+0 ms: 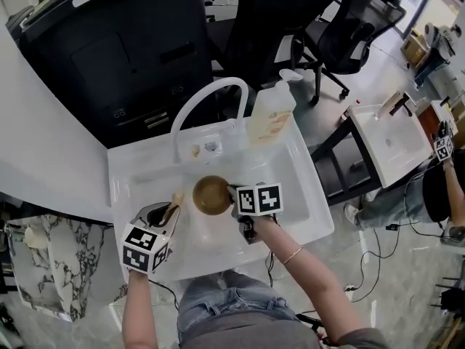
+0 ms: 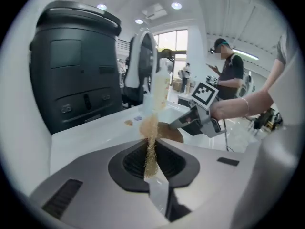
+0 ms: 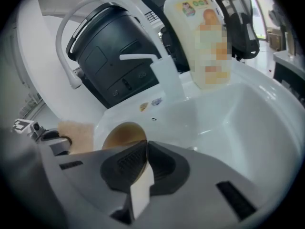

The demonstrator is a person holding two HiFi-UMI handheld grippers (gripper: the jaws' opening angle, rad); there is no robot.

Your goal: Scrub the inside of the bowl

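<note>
A brown bowl [image 1: 211, 195] sits in the white sink [image 1: 305, 195], and my right gripper [image 1: 235, 195] is shut on its right rim. In the right gripper view the bowl's rim [image 3: 119, 136] runs between the closed jaws of the right gripper [image 3: 142, 165]. My left gripper [image 1: 173, 208] is shut on a tan scrub sponge [image 1: 177, 198], held just left of the bowl and apart from it. In the left gripper view the sponge [image 2: 150, 142] stands edge-on between the jaws of the left gripper [image 2: 150, 162], with the bowl [image 2: 170, 133] beyond it.
A curved white faucet [image 1: 207, 99] rises behind the sink, with a soap bottle [image 1: 271, 113] at the back right corner. A black cabinet [image 1: 116, 49] stands behind. An office chair [image 1: 349, 27] and a second sink [image 1: 389, 140] with another person lie to the right.
</note>
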